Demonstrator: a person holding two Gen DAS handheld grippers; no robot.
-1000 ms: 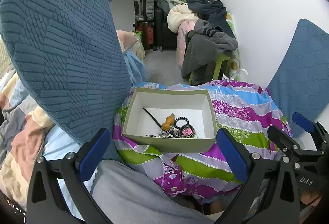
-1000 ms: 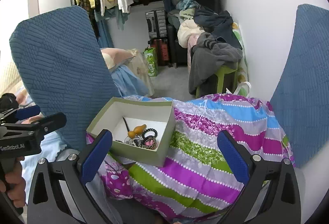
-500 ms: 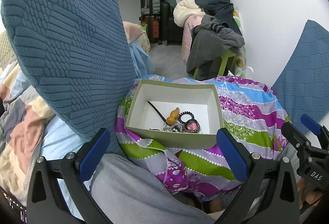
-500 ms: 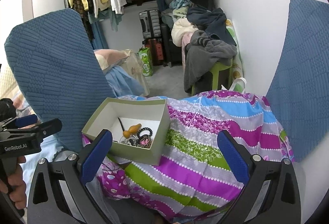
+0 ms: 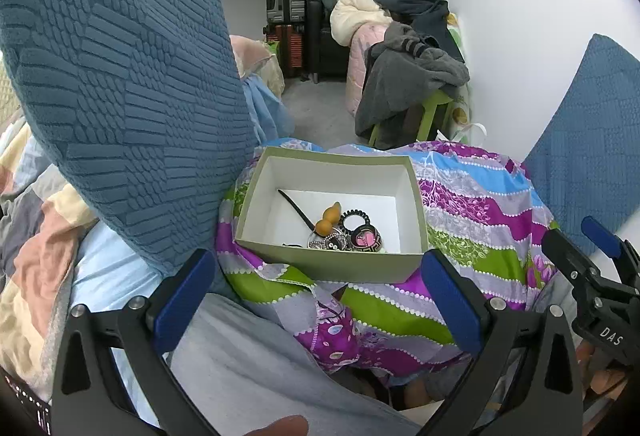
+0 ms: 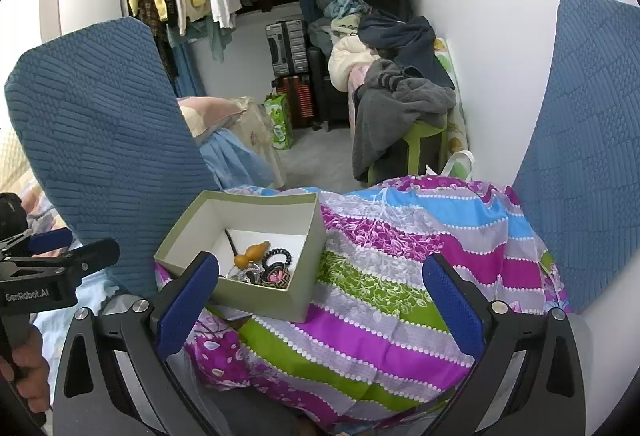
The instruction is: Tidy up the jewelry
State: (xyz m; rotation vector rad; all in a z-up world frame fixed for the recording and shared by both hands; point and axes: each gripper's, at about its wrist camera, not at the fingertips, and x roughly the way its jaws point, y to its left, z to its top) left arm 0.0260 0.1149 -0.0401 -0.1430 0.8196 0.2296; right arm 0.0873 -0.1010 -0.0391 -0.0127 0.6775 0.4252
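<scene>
Cluttered bedroom: clothes on a rail at the back, blue cushions (image 5: pixel 120 84) on either side, a striped purple-green cloth (image 6: pixel 400 276) draped over a soft mound, likely bedding.

Left to right:
- Left hand-held gripper (image 5: pixel 320 304): fingers spread wide, nothing between them, aimed at the box from just in front.
- Box (image 5: pixel 332 264): open cardboard, olive outside, white inside, sitting on the striped cloth. Support is soft, so the box may tip or slide if pushed.
- Contents, clustered at the near right of the box floor: thin black stick (image 5: pixel 294 208), orange gourd-shaped piece (image 5: pixel 328 220), black coiled hair tie (image 5: pixel 356 218), pink heart-patterned round piece (image 5: pixel 366 238), silvery beaded bits (image 5: pixel 328 242) that are tangled and hard to separate by eye.
- Right hand-held gripper (image 6: pixel 320 312): fingers equally wide apart, empty, held over the cloth to the right of the box.

Handling judgement: all items light and small. Gourd looks hard and smooth and may slip, so pinch at its narrow waist. Hair tie is springy; grip across the ring. Stick is best taken mid-length. Beaded pieces may drag neighbours along. Steady the box wall with the other gripper.
</scene>
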